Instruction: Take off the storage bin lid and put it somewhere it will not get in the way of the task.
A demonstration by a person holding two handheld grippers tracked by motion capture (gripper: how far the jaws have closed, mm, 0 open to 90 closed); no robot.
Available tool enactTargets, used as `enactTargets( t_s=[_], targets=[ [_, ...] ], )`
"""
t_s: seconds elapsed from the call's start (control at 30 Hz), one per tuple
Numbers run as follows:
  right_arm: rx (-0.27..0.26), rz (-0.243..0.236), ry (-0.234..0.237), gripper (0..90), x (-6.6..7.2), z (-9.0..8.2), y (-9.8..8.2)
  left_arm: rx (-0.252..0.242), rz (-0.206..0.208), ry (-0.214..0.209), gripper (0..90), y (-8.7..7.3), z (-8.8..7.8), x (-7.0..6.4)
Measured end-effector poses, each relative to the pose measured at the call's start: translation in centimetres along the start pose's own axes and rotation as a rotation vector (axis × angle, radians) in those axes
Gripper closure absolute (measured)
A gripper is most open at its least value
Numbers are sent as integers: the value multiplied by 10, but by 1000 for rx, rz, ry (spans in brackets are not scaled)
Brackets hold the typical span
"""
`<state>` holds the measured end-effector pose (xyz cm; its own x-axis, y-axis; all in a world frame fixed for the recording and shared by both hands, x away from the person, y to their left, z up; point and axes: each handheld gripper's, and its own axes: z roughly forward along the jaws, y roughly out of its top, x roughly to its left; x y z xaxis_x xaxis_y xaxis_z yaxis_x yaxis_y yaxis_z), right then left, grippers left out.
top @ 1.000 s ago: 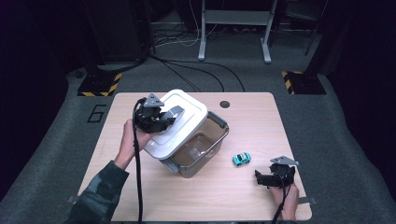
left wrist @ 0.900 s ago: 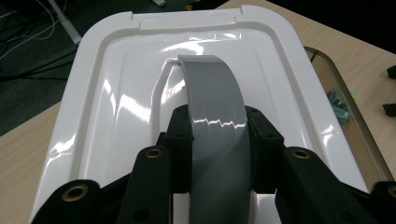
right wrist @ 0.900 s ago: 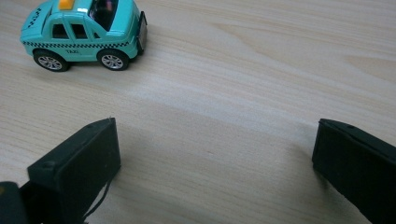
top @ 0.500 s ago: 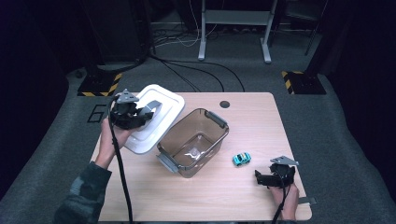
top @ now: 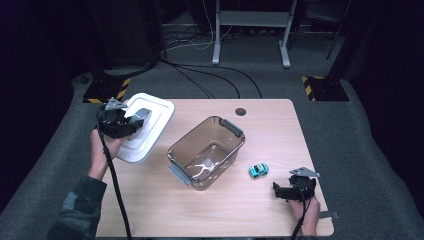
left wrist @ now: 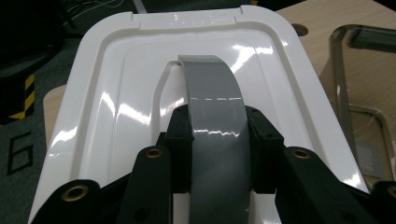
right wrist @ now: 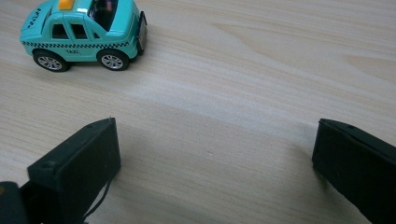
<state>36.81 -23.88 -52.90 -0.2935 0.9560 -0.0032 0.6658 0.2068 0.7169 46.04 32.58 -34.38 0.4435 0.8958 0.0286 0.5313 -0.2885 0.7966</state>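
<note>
Two hand-held grippers are in use. At the near right of the worktop (top: 260,205), the right hand-held gripper (top: 286,192) rests low with its jaws spread wide and nothing between them. The teal toy taxi (top: 258,170) stands just beyond it, apart from both jaws, on bare wood.

Risk: if this gripper advances off-centre, one jaw may strike the car, which sits on free wheels and is likely to roll away or toward the clear container (top: 207,152).

The container stands open at mid-worktop, its bottom bare.

At the far left, the left hand-held gripper (left wrist: 218,135) is clamped on the grey arched handle (left wrist: 212,93) of the white lid (top: 147,125), which hangs over the left edge of the worktop.

Risk: the handle is glossy and the lid is held by the handle alone; it may swing or slip. If released where it overhangs, it may tip to the floor.

Legible writing: "TAXI" on the car door in the right gripper view; a painted "6" (left wrist: 19,151) on the floor. Raised lettering on the lid's far rim cannot be read.
</note>
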Motion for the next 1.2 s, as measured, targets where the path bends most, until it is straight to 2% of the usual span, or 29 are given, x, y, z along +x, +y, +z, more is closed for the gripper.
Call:
enactTargets(
  t_s=[0.3,0.57,0.63,0.67,0.73,1.07,1.2],
  targets=[
    [0,0,0,3,0,0,0,29,-65,39,668,-22,24,18],
    [1,2,-1,3,0,0,0,78,-133,63,669,-48,50,33],
    [-1,0,-1,3,0,0,0,83,-145,64,668,-54,56,36],
    [-1,0,-1,3,0,0,0,97,-137,65,668,-57,58,38],
    [1,3,-1,3,0,0,0,108,-162,67,668,-65,66,40],
    [1,4,-1,3,0,0,0,139,-205,64,668,-86,90,43],
    [1,3,-1,3,0,0,0,149,-205,76,668,-93,98,43]
  ],
)
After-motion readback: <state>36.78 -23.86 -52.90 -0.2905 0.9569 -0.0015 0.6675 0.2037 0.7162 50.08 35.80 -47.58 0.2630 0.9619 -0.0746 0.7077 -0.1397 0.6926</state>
